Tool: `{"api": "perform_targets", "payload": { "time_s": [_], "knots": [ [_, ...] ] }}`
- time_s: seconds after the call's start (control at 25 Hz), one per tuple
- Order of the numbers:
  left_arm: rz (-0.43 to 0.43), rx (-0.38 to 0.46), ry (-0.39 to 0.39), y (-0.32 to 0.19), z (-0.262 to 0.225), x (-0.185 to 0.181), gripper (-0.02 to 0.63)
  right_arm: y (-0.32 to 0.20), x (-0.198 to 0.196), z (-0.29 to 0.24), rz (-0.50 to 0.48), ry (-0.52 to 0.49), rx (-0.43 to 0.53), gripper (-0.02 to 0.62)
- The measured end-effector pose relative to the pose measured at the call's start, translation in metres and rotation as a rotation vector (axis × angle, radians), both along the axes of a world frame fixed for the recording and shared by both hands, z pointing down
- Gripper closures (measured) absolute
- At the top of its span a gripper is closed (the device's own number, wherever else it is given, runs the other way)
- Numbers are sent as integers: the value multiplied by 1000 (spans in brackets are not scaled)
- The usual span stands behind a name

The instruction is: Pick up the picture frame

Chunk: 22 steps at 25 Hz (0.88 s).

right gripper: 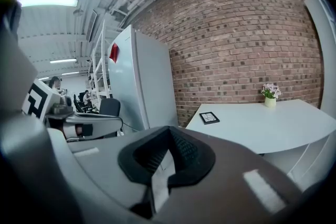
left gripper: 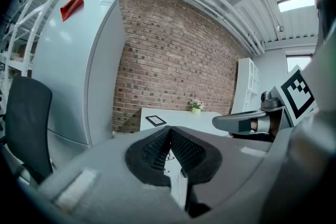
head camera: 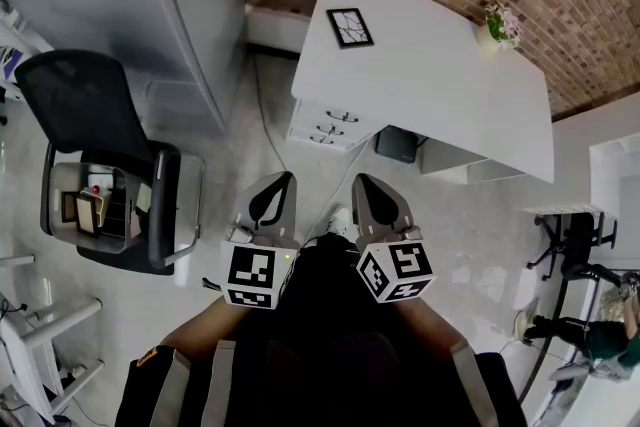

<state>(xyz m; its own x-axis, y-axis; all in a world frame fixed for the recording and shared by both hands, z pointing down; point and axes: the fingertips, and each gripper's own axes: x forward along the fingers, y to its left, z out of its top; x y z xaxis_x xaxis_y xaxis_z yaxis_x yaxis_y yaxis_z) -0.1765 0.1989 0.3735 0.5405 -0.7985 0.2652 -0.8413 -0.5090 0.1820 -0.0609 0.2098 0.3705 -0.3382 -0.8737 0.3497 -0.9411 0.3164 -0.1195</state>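
Two hand-held grippers, left hand-held gripper (head camera: pixel 283 177) and right hand-held gripper (head camera: pixel 362 180), are fully closed and empty. One black-rimmed rectangular picture frame (head camera: pixel 350 27) lies flat on the white surface (head camera: pixel 430 90), well ahead of both. One small potted flower (head camera: pixel 499 25) stands ahead-right.

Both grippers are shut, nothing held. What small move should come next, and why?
Probably walk toward the white desk: the picture frame lies flat near its far left corner, well beyond the left gripper and right gripper.
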Motion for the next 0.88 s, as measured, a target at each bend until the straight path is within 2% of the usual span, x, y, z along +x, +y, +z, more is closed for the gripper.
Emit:
{"api": "perform_targets", "payload": {
  "time_s": [0.2, 0.36, 0.6, 0.88],
  "knots": [
    [8, -5, 20, -10, 1, 13, 611, -4, 9, -3, -3, 42, 14, 594],
    [7, -17, 10, -21, 1, 26, 611, -16, 25, 1, 8, 21, -12, 594],
    [-34, -39, -21, -52, 3, 37, 611, -53, 36, 9, -26, -15, -32, 594],
    [-63, -68, -37, -98, 3, 75, 611, -105, 76, 12, -46, -54, -41, 594]
  ]
}}
